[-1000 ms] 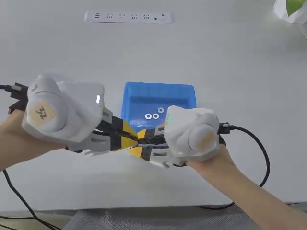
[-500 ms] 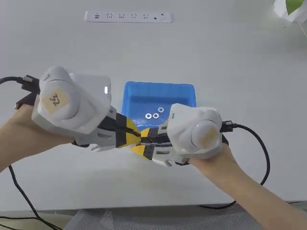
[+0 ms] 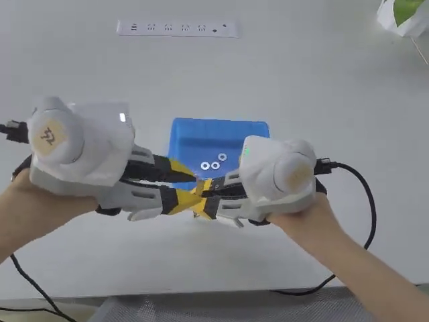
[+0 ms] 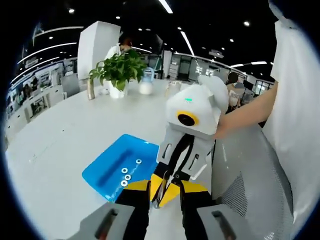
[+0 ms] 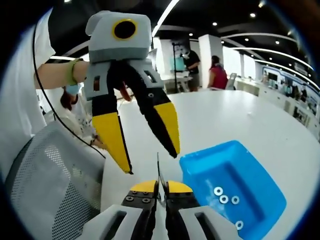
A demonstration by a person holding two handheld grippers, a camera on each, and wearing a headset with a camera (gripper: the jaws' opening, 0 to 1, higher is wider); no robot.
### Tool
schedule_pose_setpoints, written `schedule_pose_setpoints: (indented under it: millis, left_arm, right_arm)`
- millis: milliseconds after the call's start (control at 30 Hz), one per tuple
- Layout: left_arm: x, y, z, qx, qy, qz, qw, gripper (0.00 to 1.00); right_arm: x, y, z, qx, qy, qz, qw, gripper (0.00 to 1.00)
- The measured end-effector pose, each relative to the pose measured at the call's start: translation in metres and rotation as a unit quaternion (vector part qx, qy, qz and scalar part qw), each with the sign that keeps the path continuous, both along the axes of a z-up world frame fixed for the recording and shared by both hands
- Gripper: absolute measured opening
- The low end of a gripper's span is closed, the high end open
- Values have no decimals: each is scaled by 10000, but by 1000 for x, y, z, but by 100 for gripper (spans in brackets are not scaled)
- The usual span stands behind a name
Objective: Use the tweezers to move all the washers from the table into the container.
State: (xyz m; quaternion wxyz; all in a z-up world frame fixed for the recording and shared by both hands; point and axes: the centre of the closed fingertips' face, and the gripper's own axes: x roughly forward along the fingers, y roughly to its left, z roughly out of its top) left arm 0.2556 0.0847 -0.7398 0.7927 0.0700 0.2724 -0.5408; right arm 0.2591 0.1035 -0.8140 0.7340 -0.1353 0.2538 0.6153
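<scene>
A blue container sits on the white table and holds three small washers. My right gripper points left and is shut on thin metal tweezers. My left gripper faces it nose to nose, its yellow-tipped jaws open. In the right gripper view the left gripper hangs with the tweezers' tip between its spread fingers. In the left gripper view the tweezers stand between my jaws, with the right gripper just beyond. The container lies left of them, washers inside.
A white power strip lies at the table's far edge. A potted plant stands far off on the table. A black cable trails from the right gripper over the near table edge. A person stands in the background.
My left gripper's jaws have spread apart and its body has shifted left and up a little. The right gripper stays shut on the tweezers in about the same place.
</scene>
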Motion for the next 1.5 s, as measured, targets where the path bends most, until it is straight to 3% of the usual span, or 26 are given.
schedule_pose_setpoints:
  millis: [67, 133, 267, 300, 467, 600, 700, 800, 833, 967, 1100, 1200, 1233, 1333, 1367, 1433, 1467, 1500]
  left_arm:
    - [-1, 10, 6, -234, 19, 495, 9985, 35]
    - [-4, 19, 9, -362, 77, 852, 9957, 38]
    - [-15, 36, 15, -531, -99, 1497, 9873, 42]
    - [-18, 39, 15, -529, -203, 1660, 9845, 43]
    - [-28, 39, 9, -368, -505, 1953, 9788, 43]
    - [-30, 32, 7, -230, -840, 2161, 9725, 43]
    - [-28, 28, -2, -5, -895, 2174, 9720, 43]
    - [-25, 24, -5, -16, -967, 2246, 9696, 41]
    - [-24, 21, -6, -106, -965, 2255, 9694, 41]
    - [-27, 18, -4, 91, -1113, 2070, 9719, 42]
    - [-28, 13, 5, -183, -1115, 2161, 9698, 42]
    - [-29, 16, 9, -435, -1163, 2393, 9630, 41]
    - [-28, 19, 10, -483, -1175, 2466, 9607, 40]
    - [-22, 29, 12, -485, -1254, 2645, 9550, 38]
    - [-19, 31, 15, -626, -1237, 2708, 9526, 39]
    - [-18, 34, 20, -1038, -1050, 2866, 9466, 41]
    - [-18, 37, 26, -1325, -993, 2963, 9406, 41]
    - [-18, 40, 29, -1418, -973, 3036, 9372, 42]
  right_arm:
    - [1, -2, 2, 101, 94, -135, 9998, 1]
    - [4, -2, 12, 387, 229, -363, 9983, 1]
    - [11, -8, 47, 926, 398, -714, 9923, 1]
    - [14, -10, 53, 989, 388, -776, 9913, 1]
    - [32, -21, 84, 1043, 187, -1011, 9892, 2]
    - [51, -21, 92, 1092, 219, -1160, 9870, 2]
    - [74, -20, 84, 1104, 442, -1442, 9824, 2]
    - [93, -17, 65, 1037, 773, -1711, 9767, 2]
    - [101, -17, 53, 845, 782, -1829, 9764, 2]
    - [110, -5, 35, 621, 761, -1754, 9796, 2]
    - [110, 4, 20, 366, 563, -1579, 9852, 2]
    - [109, 8, 9, 122, 283, -1426, 9893, 3]
    - [109, 9, 9, 114, 286, -1444, 9890, 3]
    - [108, 10, 8, 145, 130, -1431, 9895, 3]
    - [106, 11, 9, 167, 147, -1436, 9894, 3]
    - [100, 12, 11, 147, 150, -1393, 9900, 3]
    - [99, 11, 12, 127, 132, -1388, 9902, 3]
    - [99, 10, 12, 109, 114, -1367, 9905, 3]
